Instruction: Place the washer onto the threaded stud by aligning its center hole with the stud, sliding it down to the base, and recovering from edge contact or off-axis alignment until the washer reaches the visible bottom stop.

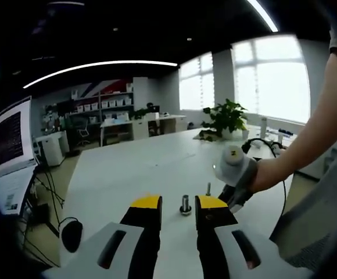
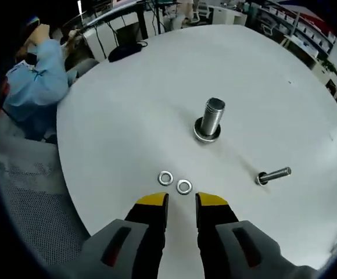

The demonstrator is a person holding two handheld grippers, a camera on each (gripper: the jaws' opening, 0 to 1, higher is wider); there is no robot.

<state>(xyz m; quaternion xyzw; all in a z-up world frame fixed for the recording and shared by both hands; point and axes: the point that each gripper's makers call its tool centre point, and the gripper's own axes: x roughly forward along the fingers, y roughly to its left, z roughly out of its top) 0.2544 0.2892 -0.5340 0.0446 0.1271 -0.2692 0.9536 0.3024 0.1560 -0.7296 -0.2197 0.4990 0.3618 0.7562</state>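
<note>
Yellow tips cap the two jaws of the right gripper (image 2: pixel 182 201), and the jaws stand apart with nothing between them. Just past those tips, two small silver washers (image 2: pixel 175 182) lie flat on the white table (image 2: pixel 110 116), side by side and nearly touching. Farther off, the thick threaded stud (image 2: pixel 211 118) stands upright on its round base, bare, with no washer on it. Off to the right, a thinner bolt (image 2: pixel 273 175) lies on its side, well apart from the stud. At the far left edge of the table sits a person in a light blue shirt (image 2: pixel 38 75).

From the left gripper view, the left gripper (image 1: pixel 178 204) also has its yellow-tipped jaws apart, holding nothing. The stud (image 1: pixel 185 204) shows between the tips, farther along the table. To the right, a hand (image 1: pixel 265 174) holds the other gripper near it. A green plant (image 1: pixel 225 117) stands at the far side of the table. A screen (image 1: pixel 10 136) at the left shows lines of writing too small to read.
</note>
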